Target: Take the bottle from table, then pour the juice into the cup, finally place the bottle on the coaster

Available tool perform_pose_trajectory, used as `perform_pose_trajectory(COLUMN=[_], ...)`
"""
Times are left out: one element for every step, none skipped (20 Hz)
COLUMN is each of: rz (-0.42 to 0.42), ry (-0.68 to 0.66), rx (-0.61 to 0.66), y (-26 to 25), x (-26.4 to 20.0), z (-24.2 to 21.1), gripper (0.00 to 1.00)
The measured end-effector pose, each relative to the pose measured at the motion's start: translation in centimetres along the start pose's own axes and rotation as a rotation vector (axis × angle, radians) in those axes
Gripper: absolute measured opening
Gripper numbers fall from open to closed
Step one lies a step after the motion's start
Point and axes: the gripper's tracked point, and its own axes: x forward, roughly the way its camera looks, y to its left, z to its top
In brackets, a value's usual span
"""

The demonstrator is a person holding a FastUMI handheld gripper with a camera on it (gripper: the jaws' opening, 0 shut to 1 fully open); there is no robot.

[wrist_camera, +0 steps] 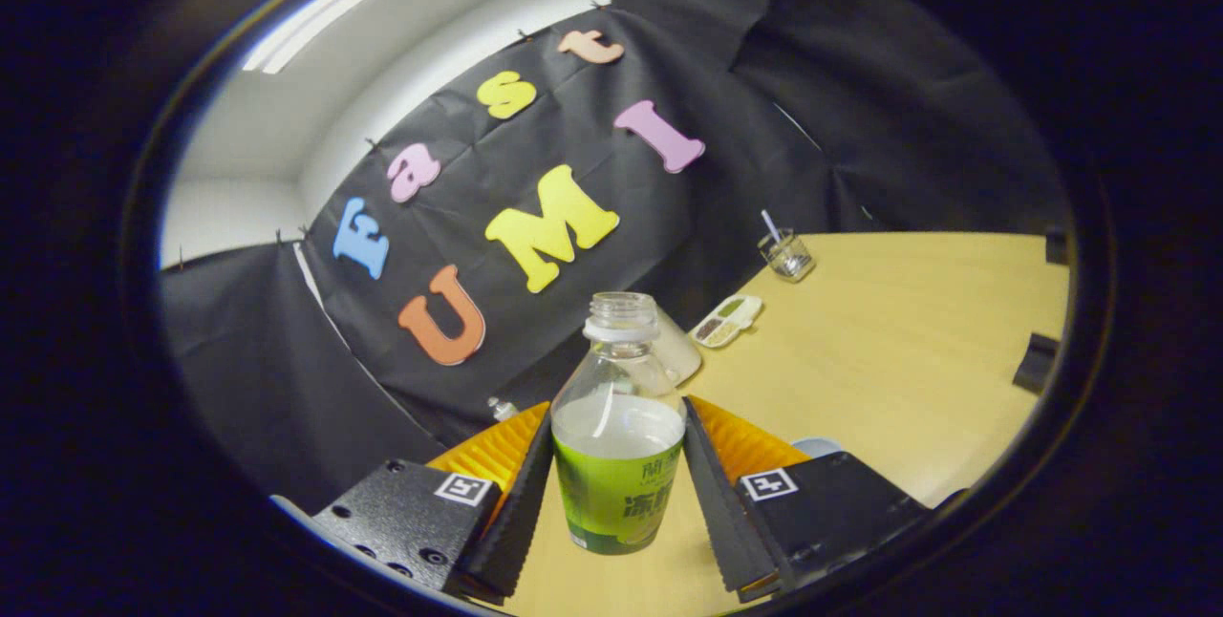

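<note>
A clear plastic bottle point(616, 464) with a green label and no cap stands between my fingers, pale liquid filling it to about the shoulder. My gripper point(616, 416) is shut on it, both fingers point(712, 483) pressing on its sides at label height. The whole view is tilted against the tabletop. Just beyond the bottle a whitish cup point(680, 350) shows partly behind its neck. A pale blue round edge, perhaps the coaster point(818, 446), peeks out beside the right finger.
The wooden table point(898, 359) stretches ahead to the right. On it lie a small white compartment tray point(726, 319) and, farther off, a glass with a straw point(788, 254). Two dark blocks point(1037, 361) sit at the far right edge.
</note>
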Motion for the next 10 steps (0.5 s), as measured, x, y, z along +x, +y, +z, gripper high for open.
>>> perform_pose_trajectory(rz=[-0.005, -0.008, -0.018, -0.035, -0.058, -0.079, -0.107, -0.142, -0.175, -0.198], ry=[-0.02, -0.043, -0.059, -0.07, -0.078, -0.089, -0.088, -0.084, -0.079, -0.072], rx=[-0.061, -0.114, -0.177, -0.255, -0.329, -0.384, -0.441, -0.507, -0.565, -0.603], y=[0.3, 0.6, 0.7, 0.8, 0.7, 0.6, 0.4, 0.1, -0.2, -0.4], x=[0.3, 0.2, 0.2, 0.4, 0.5, 0.8, 1.2, 1.5, 1.9, 2.2], z=[0.3, 0.5, 0.6, 0.7, 0.8, 0.9, 0.7, 0.7, 0.6, 0.5], gripper=[0.8, 0.8, 0.8, 0.8, 0.8, 0.8, 0.8, 0.8, 0.8, 0.8])
